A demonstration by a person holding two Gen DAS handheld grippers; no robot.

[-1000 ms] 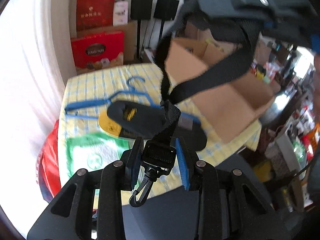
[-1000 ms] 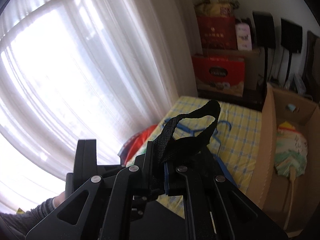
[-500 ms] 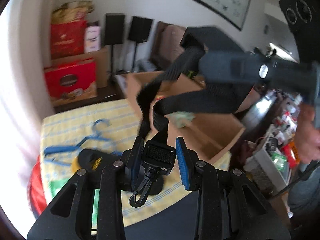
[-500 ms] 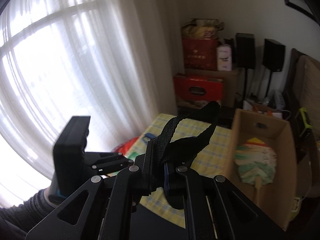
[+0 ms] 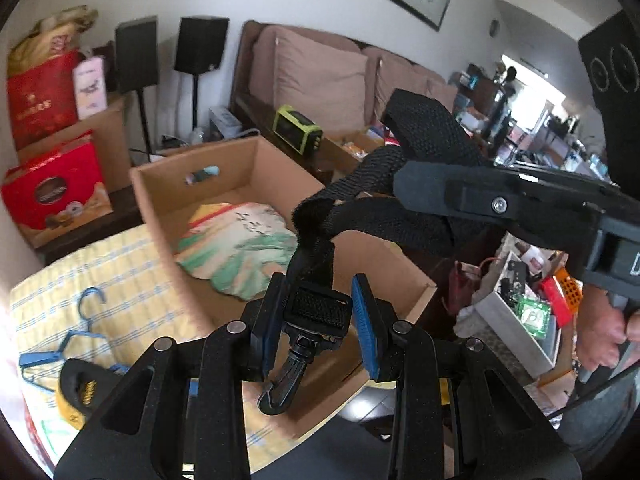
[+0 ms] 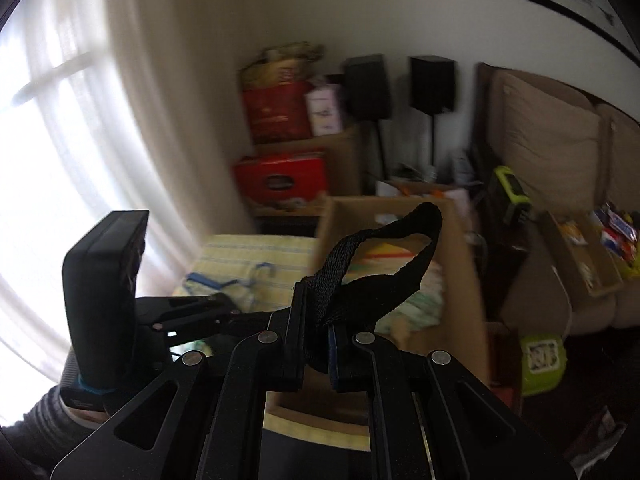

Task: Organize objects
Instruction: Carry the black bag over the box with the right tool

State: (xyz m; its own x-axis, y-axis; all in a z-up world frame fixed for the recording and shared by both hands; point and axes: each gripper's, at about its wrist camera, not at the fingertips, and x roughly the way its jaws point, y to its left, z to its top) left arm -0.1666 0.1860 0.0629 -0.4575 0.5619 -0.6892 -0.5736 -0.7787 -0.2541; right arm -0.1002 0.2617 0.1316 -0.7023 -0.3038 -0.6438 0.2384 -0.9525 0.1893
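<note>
A desk point(image 5: 132, 280) under a yellow checked cloth carries an open cardboard box point(image 5: 168, 216) at right, with blue hangers point(image 5: 76, 340) and a black-and-yellow object point(image 5: 80, 388) near left.

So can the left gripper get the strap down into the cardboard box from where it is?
Probably yes. The left gripper, shut on the strap, hangs over the open cardboard box; only a fan lies inside. The right gripper holds the other end and must follow.
</note>
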